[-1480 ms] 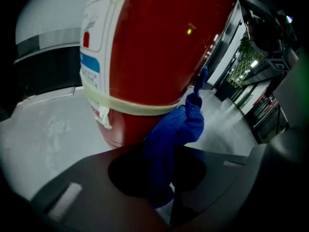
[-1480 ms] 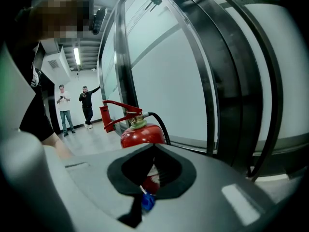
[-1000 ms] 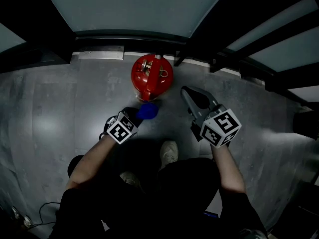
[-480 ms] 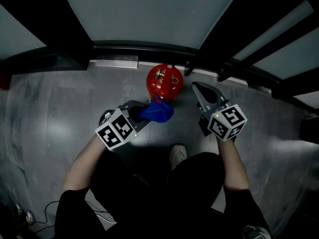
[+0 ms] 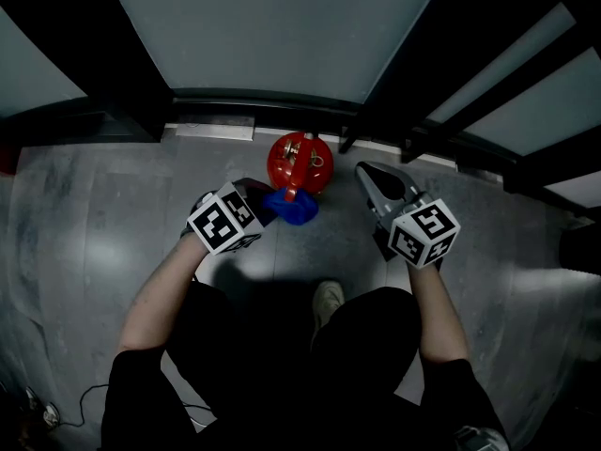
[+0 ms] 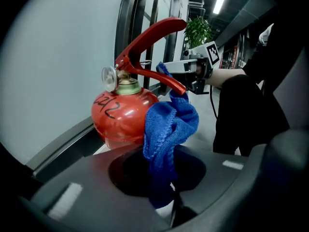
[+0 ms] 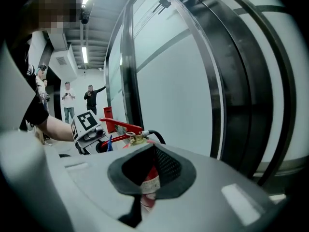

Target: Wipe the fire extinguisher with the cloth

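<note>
Left gripper (image 5: 263, 203) jaws clamped on blue cloth (image 5: 293, 209). Cloth touching shoulder of red fire extinguisher (image 5: 297, 158), just under the lever. Extinguisher upright on floor (image 5: 113, 242) by the glass wall. Right gripper (image 5: 368, 171) jaws closed together, empty, just beside extinguisher, apart from it.

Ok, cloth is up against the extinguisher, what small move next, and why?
Probably slide the left gripper sideways so the blue cloth sweeps around the red shoulder of the fire extinguisher. The cloth is clamped there, bunched against one side below the lever; the right gripper is shut and apart from it.
</note>
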Tool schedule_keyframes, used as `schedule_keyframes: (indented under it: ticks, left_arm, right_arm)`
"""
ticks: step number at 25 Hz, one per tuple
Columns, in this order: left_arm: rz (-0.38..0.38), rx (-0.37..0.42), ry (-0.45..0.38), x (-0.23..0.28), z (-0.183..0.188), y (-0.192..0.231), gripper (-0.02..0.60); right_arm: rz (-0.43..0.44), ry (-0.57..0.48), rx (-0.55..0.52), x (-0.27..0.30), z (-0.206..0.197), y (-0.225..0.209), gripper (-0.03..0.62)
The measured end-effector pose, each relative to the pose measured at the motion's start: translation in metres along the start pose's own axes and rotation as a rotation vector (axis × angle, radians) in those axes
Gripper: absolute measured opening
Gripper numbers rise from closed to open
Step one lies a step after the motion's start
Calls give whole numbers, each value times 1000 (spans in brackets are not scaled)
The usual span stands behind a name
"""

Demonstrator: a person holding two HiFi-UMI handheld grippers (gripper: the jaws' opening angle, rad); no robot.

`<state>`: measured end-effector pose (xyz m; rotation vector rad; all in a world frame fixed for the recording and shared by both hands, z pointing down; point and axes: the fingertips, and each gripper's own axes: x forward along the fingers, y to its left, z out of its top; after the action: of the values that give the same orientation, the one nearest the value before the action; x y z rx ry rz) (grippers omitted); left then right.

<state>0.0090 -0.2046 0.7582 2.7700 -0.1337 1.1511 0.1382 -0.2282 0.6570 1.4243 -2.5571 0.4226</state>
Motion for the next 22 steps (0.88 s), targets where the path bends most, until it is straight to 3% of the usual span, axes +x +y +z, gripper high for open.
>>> schedule_keyframes:
  ticks: [16,22]
  left_arm:
    - [-6,-190,27,53,-58,7,67]
    - [1,-218,46,79,-81,10,67]
  right_arm:
    - [66,12,22,10,-13,14,3]
    - [73,16,53,12,-22,16,3]
